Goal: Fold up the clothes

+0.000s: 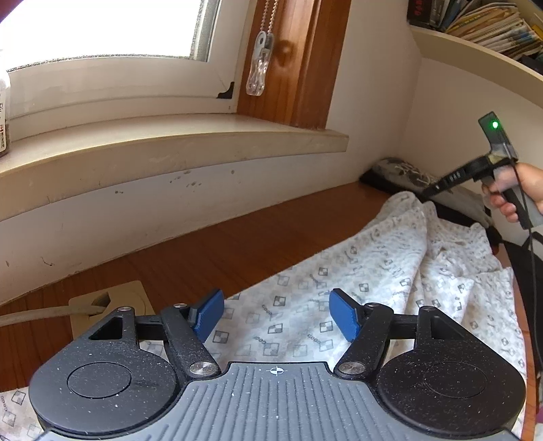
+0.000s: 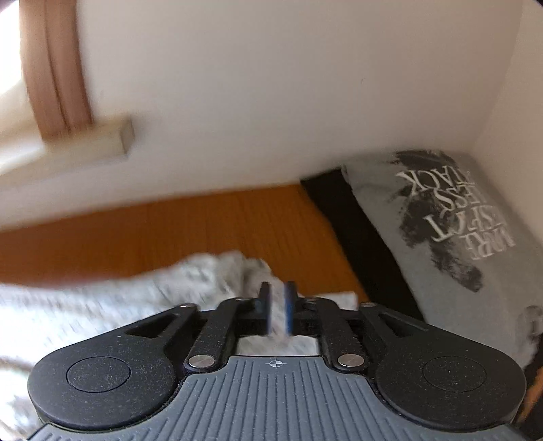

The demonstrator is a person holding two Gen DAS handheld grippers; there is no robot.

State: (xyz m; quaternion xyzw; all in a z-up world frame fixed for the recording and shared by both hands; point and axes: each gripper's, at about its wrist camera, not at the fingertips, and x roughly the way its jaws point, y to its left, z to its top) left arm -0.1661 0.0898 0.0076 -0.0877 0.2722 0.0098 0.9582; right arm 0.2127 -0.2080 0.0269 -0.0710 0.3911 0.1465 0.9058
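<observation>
A white garment [image 1: 339, 264] with small grey square prints lies crumpled on the wooden table [image 1: 203, 244]. My left gripper [image 1: 275, 313] hovers over its near part, blue pads wide apart and nothing between them. The garment rises to a peak at the far right, where a hand [image 1: 519, 193] holds my right gripper [image 1: 428, 192] with its tip at the cloth. In the blurred right wrist view the right gripper [image 2: 277, 305] points down at the garment [image 2: 118, 298]. Its pads stand a narrow gap apart, with white cloth showing in the gap.
A folded grey T-shirt [image 2: 441, 220] with dark print lies on a black garment [image 2: 356, 220] in the far right corner. A window sill [image 1: 169, 142] juts out above the table. A cable runs into a beige grommet [image 1: 108, 305] at the left. A bookshelf [image 1: 492, 23] hangs above.
</observation>
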